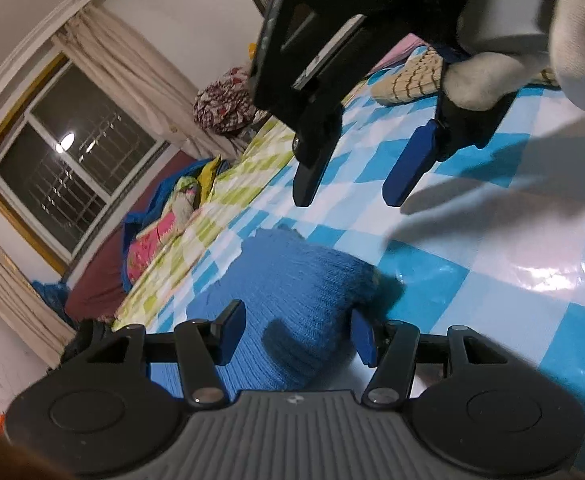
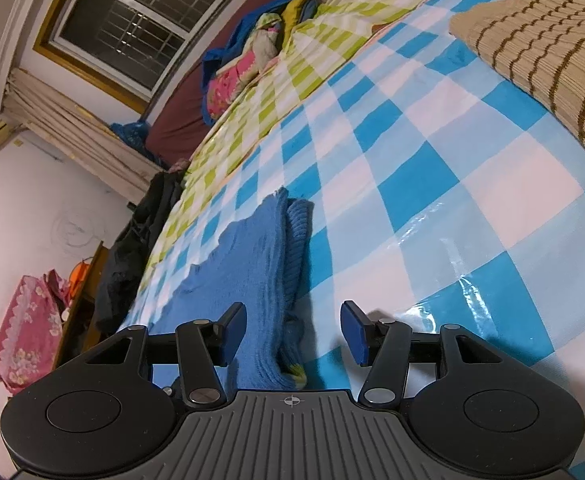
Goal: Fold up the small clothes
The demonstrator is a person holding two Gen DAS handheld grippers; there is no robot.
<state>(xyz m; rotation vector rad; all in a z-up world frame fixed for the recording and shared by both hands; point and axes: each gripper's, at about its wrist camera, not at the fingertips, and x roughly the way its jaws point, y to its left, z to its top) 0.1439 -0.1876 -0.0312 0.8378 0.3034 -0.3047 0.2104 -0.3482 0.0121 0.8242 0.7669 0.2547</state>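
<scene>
A folded blue knitted garment (image 1: 292,280) lies flat on the blue-and-white check bed cover (image 1: 512,260). My left gripper (image 1: 297,334) hovers over its near end, jaws open, with the knit showing between the fingers and neither pad pressing on it. In the left wrist view my right gripper (image 1: 356,184) hangs open above the cover beyond the garment, held by a white-gloved hand (image 1: 572,32). In the right wrist view the blue garment (image 2: 252,264) lies in stacked layers under the left finger, and my right gripper (image 2: 292,332) stands open, its gap mostly over bare cover.
A beige knitted piece with brown stripes (image 2: 540,60) lies at the far right of the bed. A green check sheet (image 2: 276,92) and a heap of colourful clothes (image 2: 244,68) lie by the window side. Dark clothing (image 2: 132,248) hangs off the bed's left edge.
</scene>
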